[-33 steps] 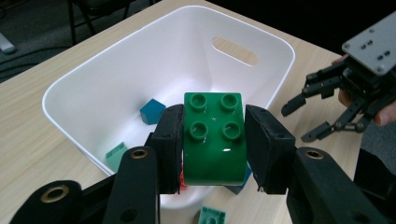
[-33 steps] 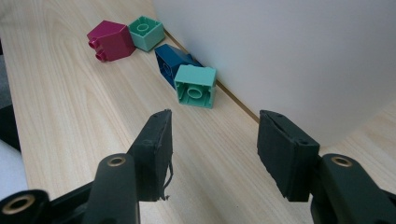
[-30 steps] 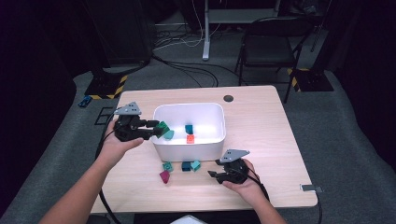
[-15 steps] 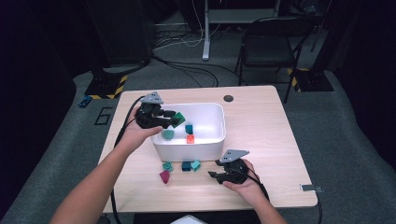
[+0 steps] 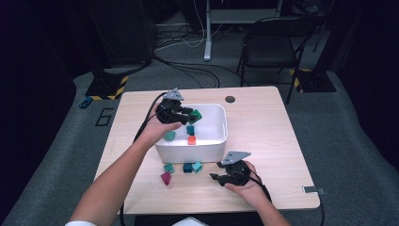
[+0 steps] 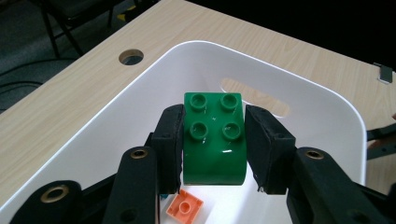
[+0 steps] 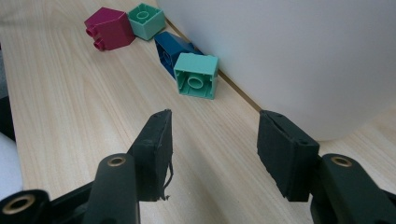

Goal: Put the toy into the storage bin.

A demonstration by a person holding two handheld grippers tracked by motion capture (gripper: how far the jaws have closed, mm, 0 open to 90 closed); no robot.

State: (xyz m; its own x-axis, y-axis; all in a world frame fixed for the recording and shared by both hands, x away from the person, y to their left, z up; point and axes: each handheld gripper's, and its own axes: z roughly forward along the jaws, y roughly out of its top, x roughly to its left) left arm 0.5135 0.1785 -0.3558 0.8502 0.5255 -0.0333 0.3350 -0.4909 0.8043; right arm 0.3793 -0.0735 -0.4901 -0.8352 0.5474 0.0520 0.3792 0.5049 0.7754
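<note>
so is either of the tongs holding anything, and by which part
The left tongs clamp a green block by its two opposite side faces, studs facing the camera, above the white bin. The right tongs are open and hold nothing.

A black folding chair (image 5: 270, 49) stands on the grey floor (image 5: 343, 136) beyond the tabletop (image 5: 263, 122), near a white post (image 5: 207, 30) with loose cables (image 5: 188, 70) around its foot. Yellow-and-black striped bases (image 5: 106, 87) sit at either far corner.
</note>
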